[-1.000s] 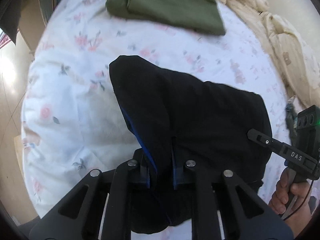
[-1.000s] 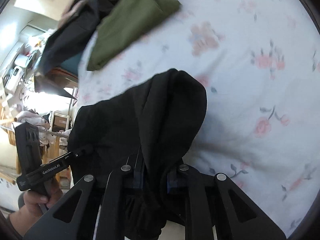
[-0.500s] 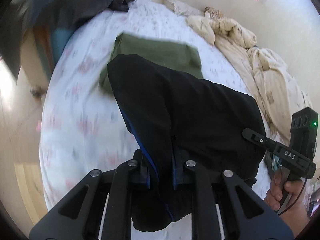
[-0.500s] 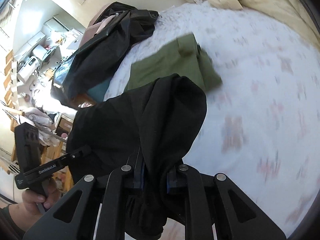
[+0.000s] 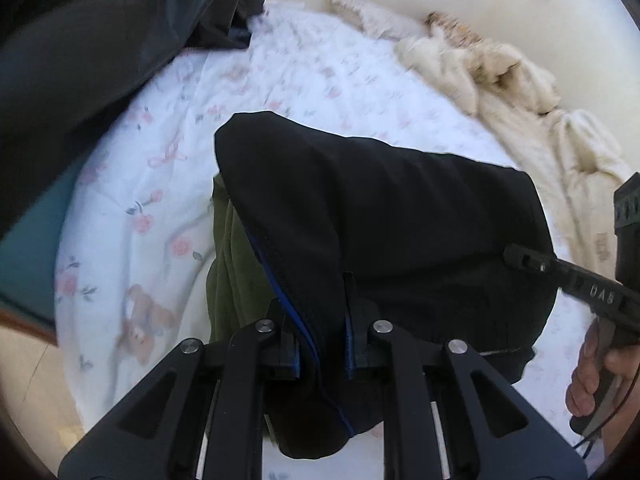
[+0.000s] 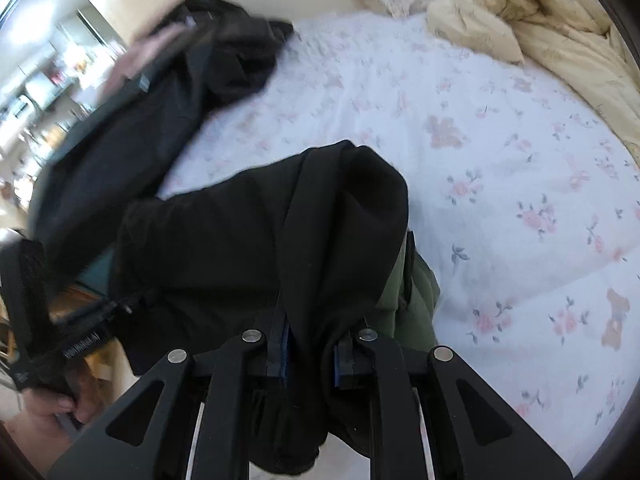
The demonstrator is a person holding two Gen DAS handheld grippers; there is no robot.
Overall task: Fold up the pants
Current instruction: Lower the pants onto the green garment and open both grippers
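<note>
The folded black pants (image 5: 380, 208) hang in the air between both grippers, above the floral bed sheet (image 5: 300, 80). My left gripper (image 5: 322, 320) has one edge of the cloth, with its blue trim, between its pads; its jaws are opening slightly. My right gripper (image 6: 310, 340) has the other bunched edge of the black pants (image 6: 240, 240) between its pads, and its jaws are also opening. Directly beneath the black pants lie folded olive-green pants (image 5: 228, 272), peeking out at the side (image 6: 416, 300). A hand holds each gripper.
A pile of dark clothing (image 5: 100, 60) lies at the bed's far left corner (image 6: 160, 100). A crumpled cream duvet (image 5: 500, 80) runs along the far right side (image 6: 560, 40). The bed's edge and the floor are at the near left.
Both grippers carried the black pants across the bed toward the green pants. The green pants, first far ahead, now sit right under the black ones. The dark clothing pile came into view.
</note>
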